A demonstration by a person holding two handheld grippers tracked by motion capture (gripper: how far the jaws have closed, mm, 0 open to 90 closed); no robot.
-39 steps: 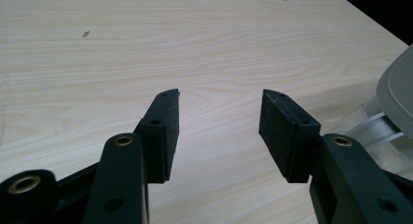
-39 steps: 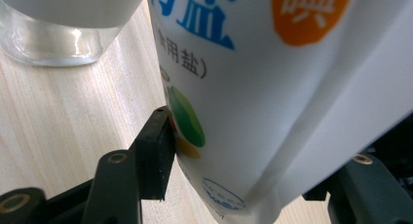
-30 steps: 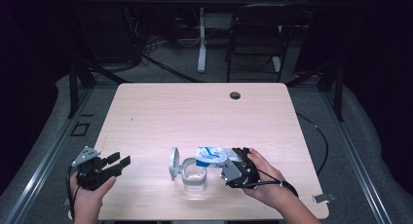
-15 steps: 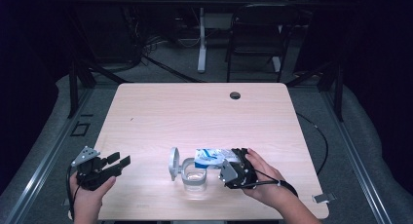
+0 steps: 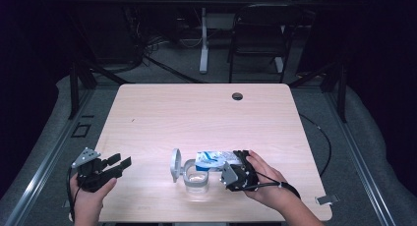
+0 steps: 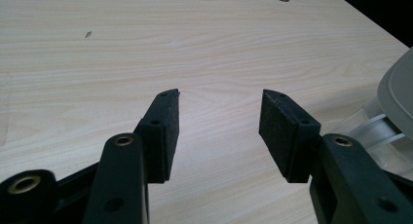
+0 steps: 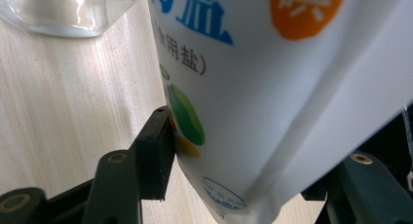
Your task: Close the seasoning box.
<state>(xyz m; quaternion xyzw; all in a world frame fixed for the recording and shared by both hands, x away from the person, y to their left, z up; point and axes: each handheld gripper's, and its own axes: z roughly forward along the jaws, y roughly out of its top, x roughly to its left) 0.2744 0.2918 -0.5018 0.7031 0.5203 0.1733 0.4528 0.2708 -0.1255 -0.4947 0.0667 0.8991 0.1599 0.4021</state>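
Near the tabletop's [image 5: 147, 108] front edge, our right gripper [image 7: 243, 170] pinches a soft, crushable salt bag [image 7: 272, 87] — we'd grip low; left gripper [image 6: 219, 121] spread, empty.

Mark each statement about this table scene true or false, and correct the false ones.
1. The right gripper is shut on the white bag. True.
2. The left gripper holds the glass jar. False: its jaws stand open with nothing between them, and the glass jar sits apart from it.
3. The jar's grey lid is flipped open. True.
4. The bag lies at the table's far edge, by the round hole. False: it is near the front edge, over the jar; the hole is far from it.
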